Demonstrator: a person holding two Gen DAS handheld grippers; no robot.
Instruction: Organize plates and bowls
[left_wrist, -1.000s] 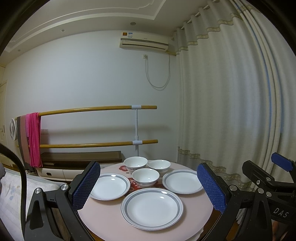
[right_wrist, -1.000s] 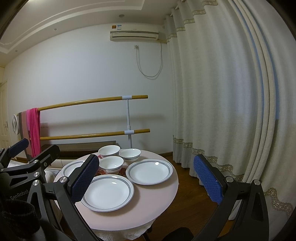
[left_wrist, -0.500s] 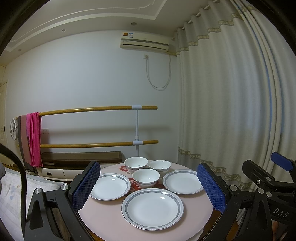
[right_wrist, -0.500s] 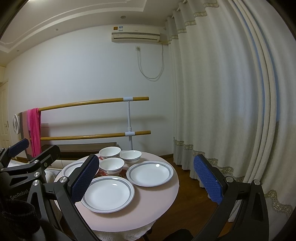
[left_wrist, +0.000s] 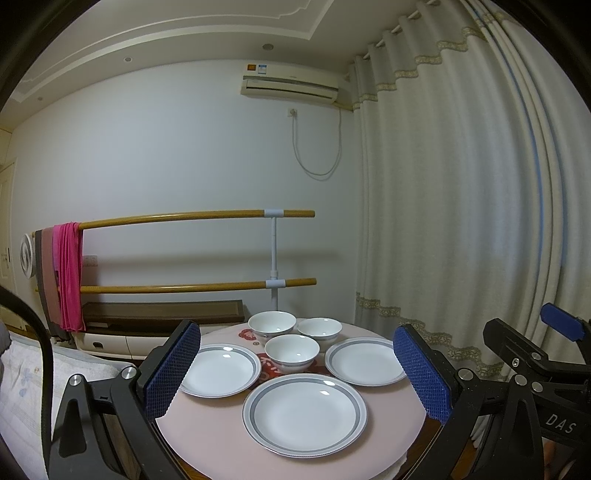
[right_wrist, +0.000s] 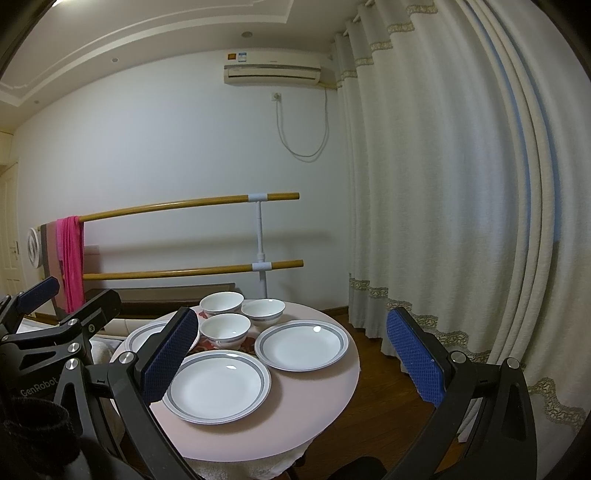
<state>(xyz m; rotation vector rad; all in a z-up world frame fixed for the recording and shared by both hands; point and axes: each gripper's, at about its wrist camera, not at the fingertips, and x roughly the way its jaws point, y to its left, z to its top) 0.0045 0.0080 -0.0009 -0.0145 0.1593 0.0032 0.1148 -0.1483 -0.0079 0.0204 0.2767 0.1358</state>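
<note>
Both tongs stand with their jaws spread wide and nothing between them: our left gripper (left_wrist: 295, 373) and our right gripper (right_wrist: 291, 363) hang short of the round pink table (left_wrist: 207, 435), apart from all the crockery. On it lie three grey-rimmed plates: the near plate (left_wrist: 304, 411) closest to us, the left plate (left_wrist: 218, 369) and the right plate (left_wrist: 365, 360) flanking it. Behind them three white bowls cluster, the front bowl (left_wrist: 291, 352) between the side plates, the back left bowl (left_wrist: 271, 325) and the back right bowl (left_wrist: 319, 329) just beyond it, near one another; whether they touch we cannot tell. We judge that nothing is stacked yet, so the task is at its start. The risks we see: shallow glazed plates lie flat, so a pad may slide off the rim or push the plate toward the table's edge; reaching past the near plate for a bowl could knock the neighbours together. Beyond stand a wooden double rail (left_wrist: 184, 218) with a pink cloth (left_wrist: 68, 277), an air conditioner (left_wrist: 290, 86) and pale curtains (left_wrist: 461, 184). Readable writing: "DAS" on the right gripper's body in the left view, "GenRobot" on the left one's in the right view; the air conditioner's labels are too small to read.
</note>
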